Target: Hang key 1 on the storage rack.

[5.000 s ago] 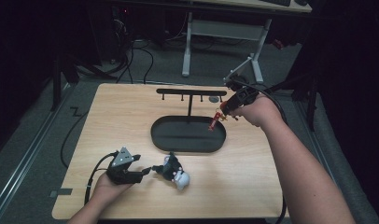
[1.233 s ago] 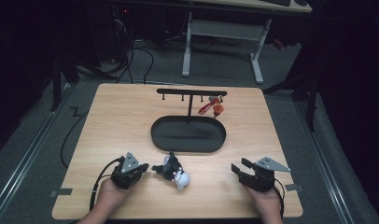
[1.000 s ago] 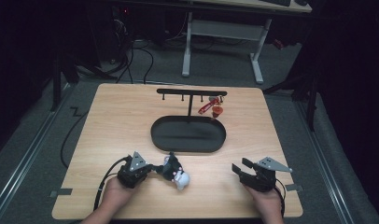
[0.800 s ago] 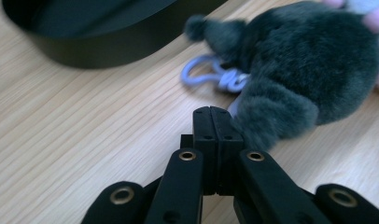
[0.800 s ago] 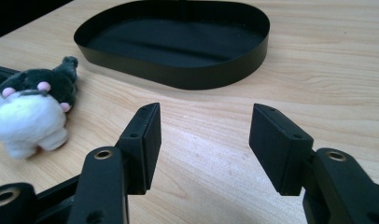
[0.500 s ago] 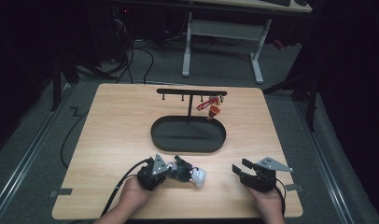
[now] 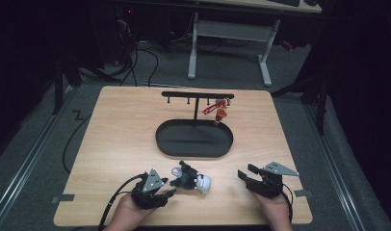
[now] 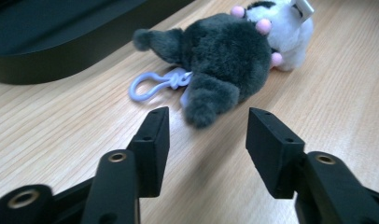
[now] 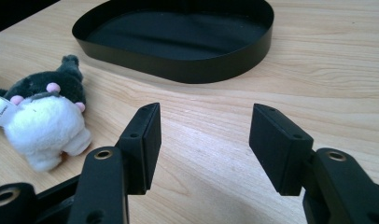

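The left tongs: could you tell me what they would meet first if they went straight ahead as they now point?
Most likely the plush toy: the left tongs, jaws just opened and empty, point at its dark leg, lying right ahead on the table.

Your two black hand-held grippers, one in each bare hand.

Your left hand-held gripper (image 7: 170, 188) and right hand-held gripper (image 7: 245, 172) are matte black, each topped by a grey three-cornered plate. A black cable trails from each. Their jaws are flat rectangular blocks with small holes, and brass-ringed screw holes mark the arms. No sleeves show.
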Motion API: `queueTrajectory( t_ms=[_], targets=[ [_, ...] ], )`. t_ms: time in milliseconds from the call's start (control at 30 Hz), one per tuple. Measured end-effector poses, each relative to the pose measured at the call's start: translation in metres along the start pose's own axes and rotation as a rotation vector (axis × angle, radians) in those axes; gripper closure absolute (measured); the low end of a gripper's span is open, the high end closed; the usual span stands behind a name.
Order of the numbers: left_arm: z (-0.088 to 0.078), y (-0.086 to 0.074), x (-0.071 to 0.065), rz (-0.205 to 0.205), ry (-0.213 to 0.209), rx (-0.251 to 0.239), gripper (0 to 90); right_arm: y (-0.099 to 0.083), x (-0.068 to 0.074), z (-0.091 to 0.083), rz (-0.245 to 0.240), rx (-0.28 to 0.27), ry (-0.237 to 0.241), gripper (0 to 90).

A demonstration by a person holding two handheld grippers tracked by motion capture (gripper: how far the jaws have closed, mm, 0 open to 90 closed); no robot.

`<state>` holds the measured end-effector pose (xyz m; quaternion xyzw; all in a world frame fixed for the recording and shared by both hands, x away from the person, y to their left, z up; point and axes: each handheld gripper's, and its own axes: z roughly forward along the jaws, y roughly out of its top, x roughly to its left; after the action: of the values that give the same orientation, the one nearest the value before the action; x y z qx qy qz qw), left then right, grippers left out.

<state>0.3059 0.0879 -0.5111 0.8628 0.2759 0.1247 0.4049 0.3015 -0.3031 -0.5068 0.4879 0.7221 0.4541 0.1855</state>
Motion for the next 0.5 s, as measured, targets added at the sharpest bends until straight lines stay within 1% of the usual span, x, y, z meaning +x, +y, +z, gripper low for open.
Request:
queueTrajectory(
  t_ms=[33, 100, 133, 200, 300, 433, 500],
  targets=[
    [0.004, 0.001, 0.002, -0.008, -0.001, 0.006, 53.9, 0.0, 0.001, 0.001, -0.003, 0.002, 0.0, 44.2],
    [0.009, 0.004, 0.004, -0.016, -0.015, 0.006, 65.8, 0.0, 0.001, 0.001, -0.007, 0.006, 0.002, 44.1],
    [0.011, 0.006, 0.004, -0.01, -0.023, 0.008, 72.1, 0.0, 0.001, 0.001, -0.012, 0.005, 0.002, 44.2],
    [0.016, 0.01, 0.002, 0.009, -0.021, 0.009, 79.3, 0.0, 0.0, 0.0, -0.006, 0.004, 0.001, 44.2],
    [0.028, 0.018, -0.004, 0.045, -0.034, 0.016, 81.2, -0.001, -0.003, -0.001, 0.002, 0.001, -0.001, 44.2],
    [0.047, 0.034, -0.018, 0.093, -0.07, 0.009, 81.5, -0.001, -0.005, -0.004, 0.006, -0.007, -0.006, 44.2],
    [0.056, 0.043, -0.027, 0.109, -0.097, 0.004, 81.5, -0.001, -0.006, -0.006, 0.007, -0.012, -0.007, 44.2]
  ],
)
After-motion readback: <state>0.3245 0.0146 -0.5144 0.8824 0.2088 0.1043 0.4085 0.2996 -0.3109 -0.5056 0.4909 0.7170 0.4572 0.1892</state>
